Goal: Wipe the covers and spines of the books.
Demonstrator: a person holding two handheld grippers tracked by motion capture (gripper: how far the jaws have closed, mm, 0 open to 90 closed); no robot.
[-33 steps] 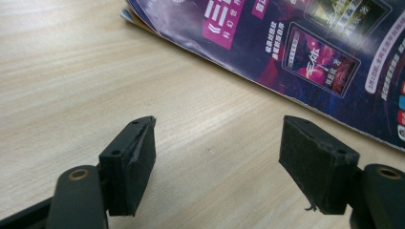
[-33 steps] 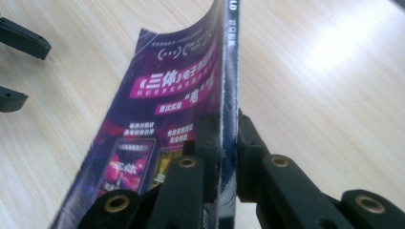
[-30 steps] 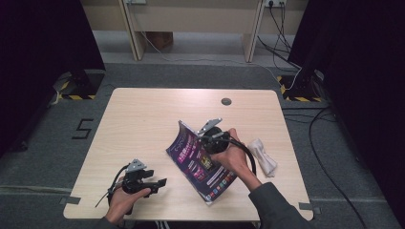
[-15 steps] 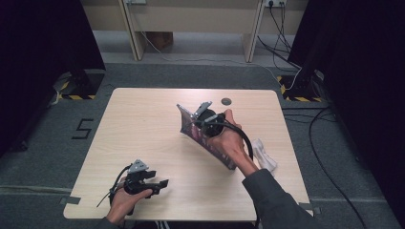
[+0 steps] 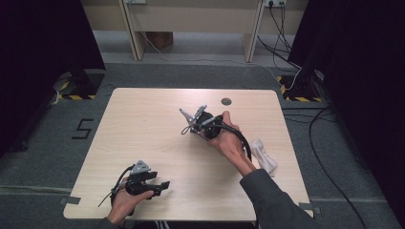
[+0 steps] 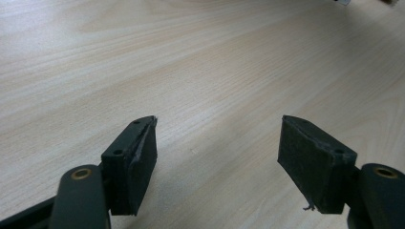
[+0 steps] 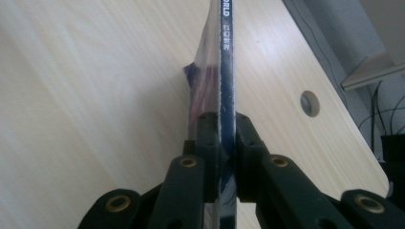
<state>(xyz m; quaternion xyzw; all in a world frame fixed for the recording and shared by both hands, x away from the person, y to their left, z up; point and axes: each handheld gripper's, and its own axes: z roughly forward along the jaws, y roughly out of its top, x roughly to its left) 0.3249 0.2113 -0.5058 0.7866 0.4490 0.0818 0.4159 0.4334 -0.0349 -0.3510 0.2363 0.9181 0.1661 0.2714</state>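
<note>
Right gripper (image 5: 187, 125) held above the table (image 5: 143, 124) near its middle, slightly toward the far right; the hand (image 5: 228, 140) comes in from the lower right with a dark sleeve (image 5: 272, 200) behind it. In the right gripper view both jaws are clamped flat on a thin magazine (image 7: 223, 71), seen edge-on: dark spine with small white lettering toward the camera, pages running up and away from the pads. Gripper (image 7: 221, 143) closed firmly on the lower part of the spine; the magazine stands clear of the tabletop below it. From the high view the magazine is nearly hidden behind the gripper and hand, so its cover cannot be read there. Round cable hole (image 5: 226, 101) in the table lies just beyond the right gripper, near the far edge; it shows again at the right of the right gripper view (image 7: 309, 103). Crumpled white cloth (image 5: 264, 155) lies on the table beside the right forearm, near the right edge, apart from the magazine. Left gripper (image 5: 160, 185) sits low at the near left edge of the table, held in the left hand (image 5: 125, 200). In the left gripper view its jaws stand well apart (image 6: 217, 157) with only bare wood grain between the pads, nothing gripped.
</note>
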